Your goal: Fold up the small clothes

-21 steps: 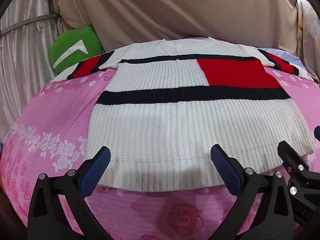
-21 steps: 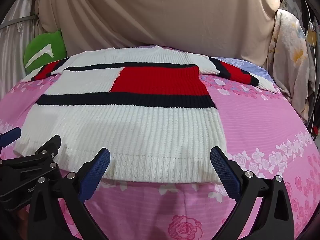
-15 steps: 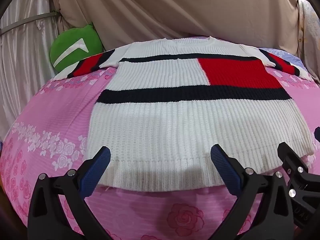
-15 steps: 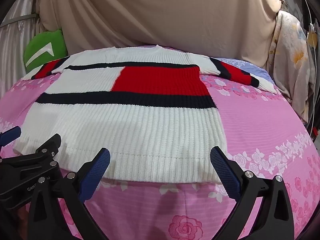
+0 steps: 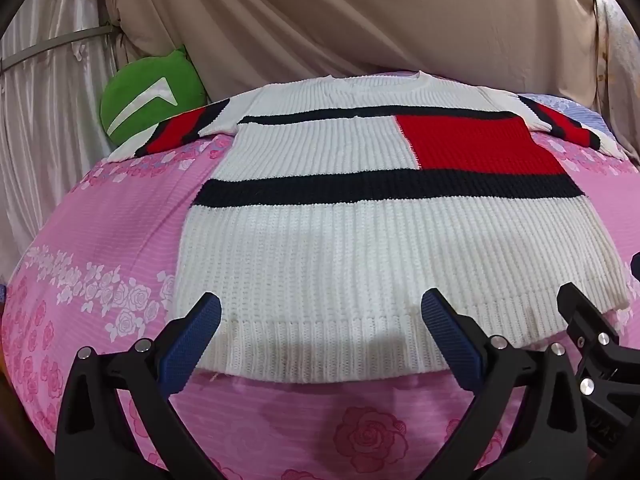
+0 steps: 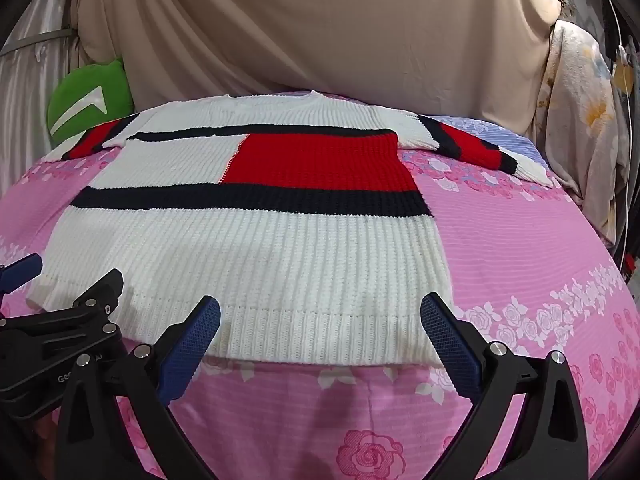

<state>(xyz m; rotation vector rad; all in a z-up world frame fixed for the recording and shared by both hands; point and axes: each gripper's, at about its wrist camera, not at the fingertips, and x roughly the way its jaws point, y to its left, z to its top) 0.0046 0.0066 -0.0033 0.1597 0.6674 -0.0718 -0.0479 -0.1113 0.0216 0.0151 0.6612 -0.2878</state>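
A white knit sweater (image 5: pixel 360 256) with black bands, a red block and red-striped sleeves lies spread flat on the pink bed, neck at the far side; it fills the right wrist view too as the sweater (image 6: pixel 248 256). My left gripper (image 5: pixel 320 344) stands wide open over the left half of the ribbed hem, nothing between its blue pads. My right gripper (image 6: pixel 320 344) is open as well, over the right half of the hem. Each gripper shows at the other view's edge: the right gripper (image 5: pixel 592 344) and the left gripper (image 6: pixel 60 320).
A pink rose-print sheet (image 5: pixel 100 264) covers the bed. A green cushion (image 5: pixel 148 96) leans at the back left against beige drapes (image 5: pixel 360 20). In the right wrist view, floral cloth (image 6: pixel 580 120) hangs at the right and a blue striped patch (image 6: pixel 500 136) lies under the sleeve.
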